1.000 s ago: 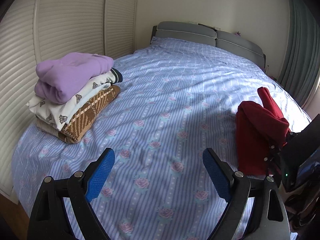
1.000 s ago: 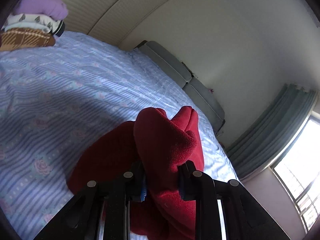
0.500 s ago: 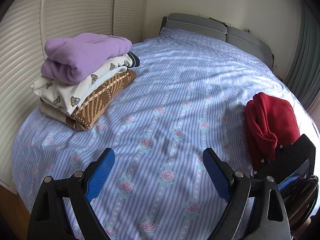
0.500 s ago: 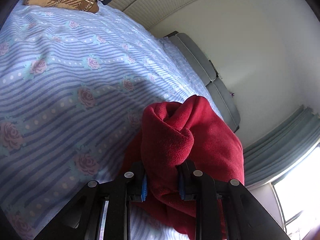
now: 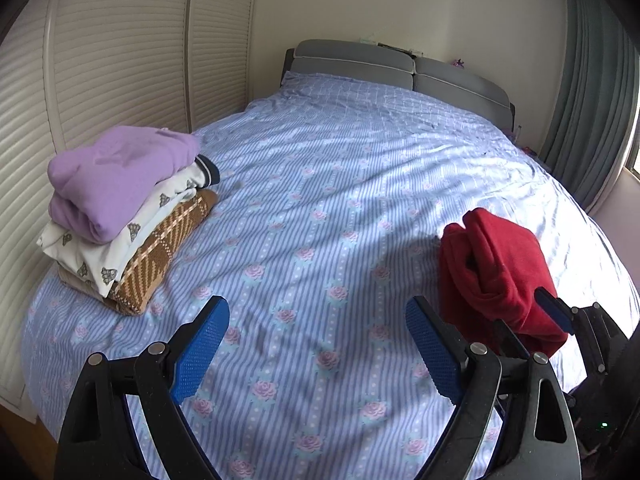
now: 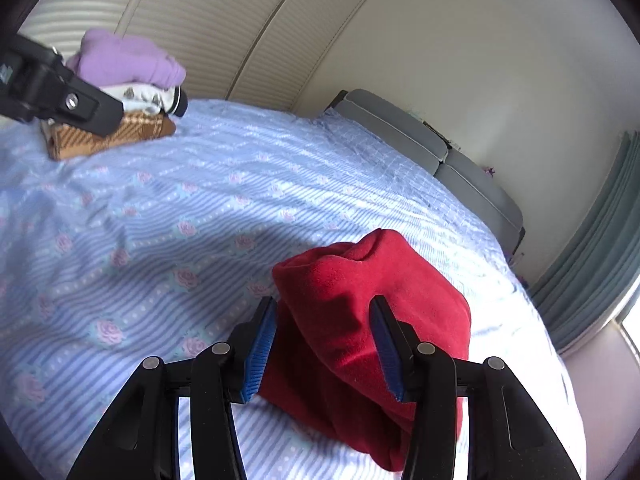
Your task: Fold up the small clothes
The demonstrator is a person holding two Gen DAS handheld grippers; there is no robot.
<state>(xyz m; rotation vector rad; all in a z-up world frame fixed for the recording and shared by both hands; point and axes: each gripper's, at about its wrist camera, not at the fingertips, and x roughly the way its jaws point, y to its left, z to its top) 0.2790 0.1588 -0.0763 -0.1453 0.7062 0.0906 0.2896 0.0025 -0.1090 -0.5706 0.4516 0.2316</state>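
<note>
A red fleece garment (image 6: 372, 308) lies bunched in a loose fold on the blue flowered bed sheet (image 6: 160, 208). It also shows at the right of the left wrist view (image 5: 496, 272). My right gripper (image 6: 324, 344) is open, with its jaws on either side of the garment's near end. My left gripper (image 5: 316, 348) is open and empty above the sheet, left of the red garment. A stack of folded clothes (image 5: 120, 216), purple on top, then white patterned and brown plaid, sits at the bed's left edge.
A grey headboard (image 5: 396, 68) stands at the far end of the bed. White slatted closet doors (image 5: 120, 60) run along the left. Green curtains (image 5: 592, 92) and a window are at the right. The bed's edge is just below my grippers.
My right gripper has opened and let go of the red garment, which now rests on the sheet. Both views have pulled back a little.
</note>
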